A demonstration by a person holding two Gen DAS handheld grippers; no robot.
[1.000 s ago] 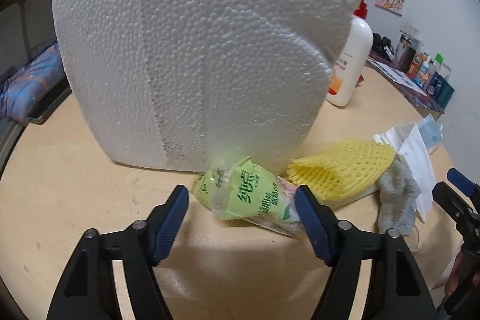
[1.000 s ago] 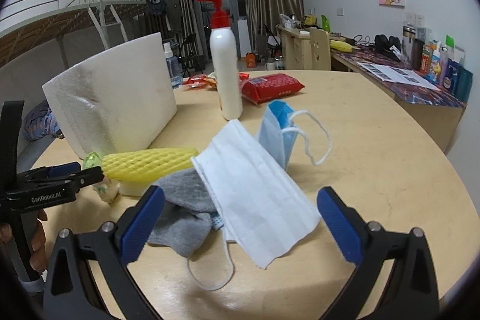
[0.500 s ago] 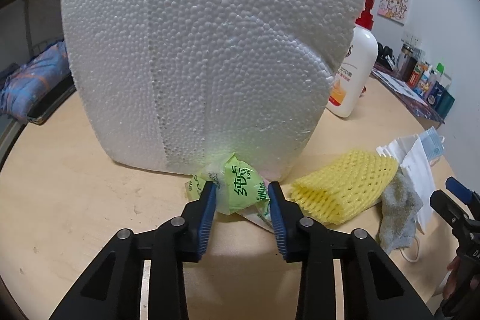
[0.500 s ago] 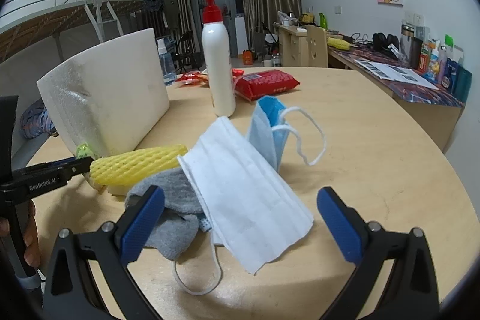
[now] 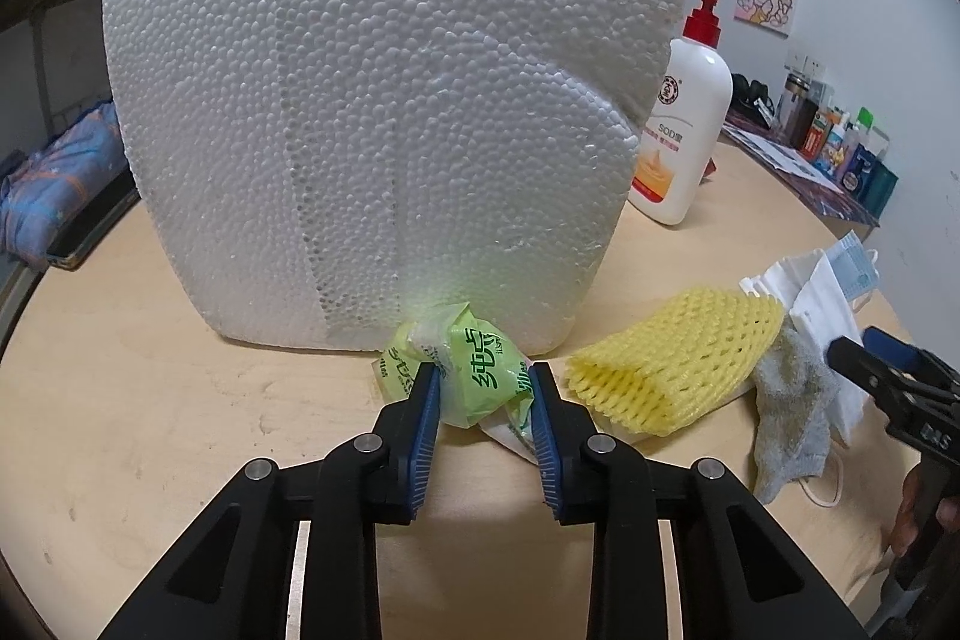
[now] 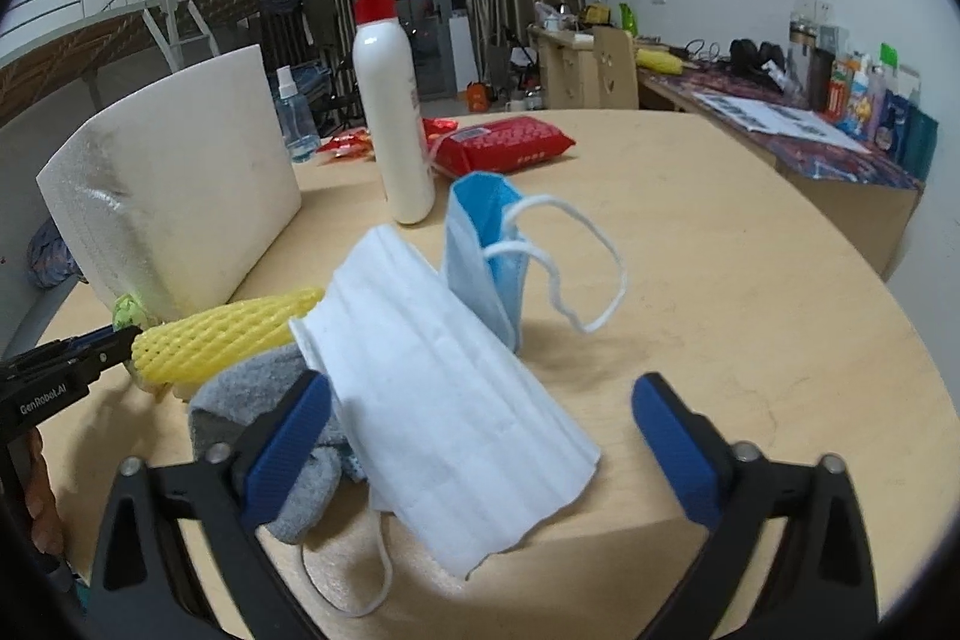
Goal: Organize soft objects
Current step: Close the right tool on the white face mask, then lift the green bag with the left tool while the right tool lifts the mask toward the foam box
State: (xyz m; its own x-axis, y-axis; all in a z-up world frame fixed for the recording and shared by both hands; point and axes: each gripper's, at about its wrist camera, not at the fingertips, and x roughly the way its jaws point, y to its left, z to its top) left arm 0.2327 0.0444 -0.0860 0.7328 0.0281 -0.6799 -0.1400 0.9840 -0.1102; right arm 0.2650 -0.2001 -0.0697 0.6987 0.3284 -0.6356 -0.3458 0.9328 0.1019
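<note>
Tissue pack (image 5: 480, 379), green and crinkly, sits on the table (image 5: 150, 400) right at the foot of the white foam block (image 5: 384, 130), and the left gripper (image 5: 483, 394) has its blue pads pinching it from both sides. The pack bulges between them, so the hold looks shallow, mostly on wrapper. That's the worry: lift now and slippery film could slide out of the pads, or the pack could swing and knock the foam block, which stands upright just behind and looks light enough to tip.

To the right lies the yellow foam net (image 5: 672, 358), close beside the pack, with a white scrap under both. Drag instead of lift and that scrap and the net may come along.

Over on the other side, the right gripper (image 6: 480, 436) hangs spread wide over the white mask (image 6: 444, 400), touching nothing. A grey sock (image 6: 264, 400) is tucked under the mask's left edge, the blue mask (image 6: 486, 244) leans behind with its ear loops sticking out. Close here and the pads could catch the sock or a loop together with the mask, dragging the whole heap. The lotion bottle (image 6: 390, 112) stands farther back, tall and easy to bump.
</note>
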